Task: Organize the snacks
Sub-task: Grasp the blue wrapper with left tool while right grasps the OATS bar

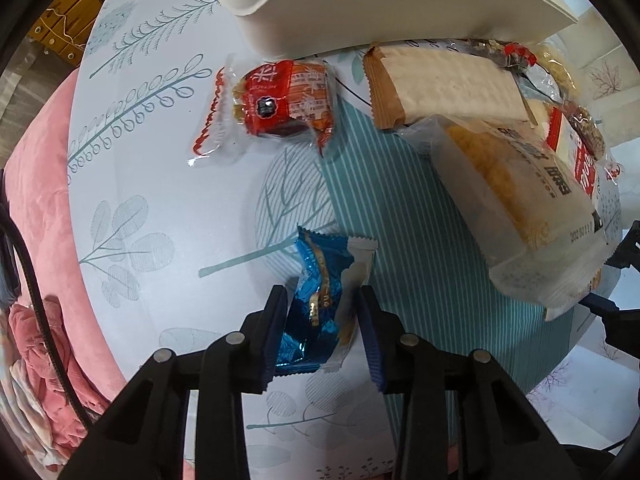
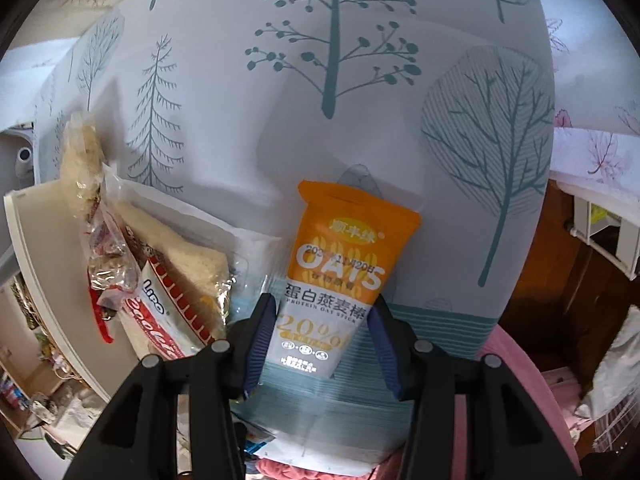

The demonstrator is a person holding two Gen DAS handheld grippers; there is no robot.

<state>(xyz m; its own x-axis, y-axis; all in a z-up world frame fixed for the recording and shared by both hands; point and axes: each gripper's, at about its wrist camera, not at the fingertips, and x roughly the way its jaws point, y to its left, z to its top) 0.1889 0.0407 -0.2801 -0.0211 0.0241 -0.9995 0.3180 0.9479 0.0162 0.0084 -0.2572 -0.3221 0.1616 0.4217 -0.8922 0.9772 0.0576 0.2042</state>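
The left gripper (image 1: 322,322) is pinching a blue snack (image 1: 320,304) between its jaws. The snack's shiny wrapper is crumpled, and its bottom end is hiding behind the black fingers. It is sitting low over a cloth (image 1: 180,200) with leaves and trees printed on it.

Farther away, a red snack (image 1: 280,100) is lying alone on the cloth. Just behind it, a white bin (image 1: 360,8) is standing, and the top edge of the picture is cutting it off. To the right, a brown cracker pack (image 1: 440,84) is lying under the edge of a big clear bread pack (image 1: 520,216). More snacks are piling up behind these, but they are squashed at the picture's edge and hard to tell apart.

The right gripper (image 2: 322,320) is holding an orange oat bar (image 2: 340,264), with its jaws pressing on the bar's lower sides. The bar's top is pointing away, and its bottom end is blurry. The same pile of snacks (image 2: 160,272) is lying to the left of it, beside the rim of the bin (image 2: 36,260).

A pink blanket (image 1: 44,184) is showing under the cloth.
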